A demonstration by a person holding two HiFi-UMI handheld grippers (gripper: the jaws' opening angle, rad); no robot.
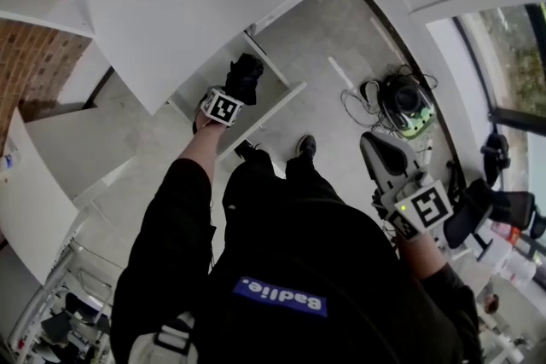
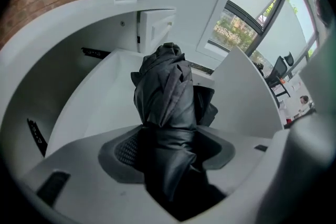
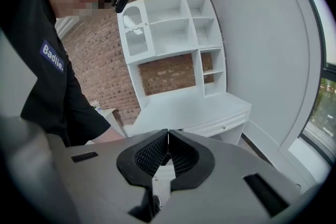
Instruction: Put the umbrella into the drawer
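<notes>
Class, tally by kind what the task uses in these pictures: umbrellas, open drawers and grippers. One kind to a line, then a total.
umbrella: 1
drawer, open: 1
grippers, left gripper and right gripper: 2
Total: 4

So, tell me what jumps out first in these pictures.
A folded black umbrella, clamped in the left tongs, points down over the open white drawer. The right tongs are shut and empty, off to the person's right, facing a white desk against a brick wall.
</notes>
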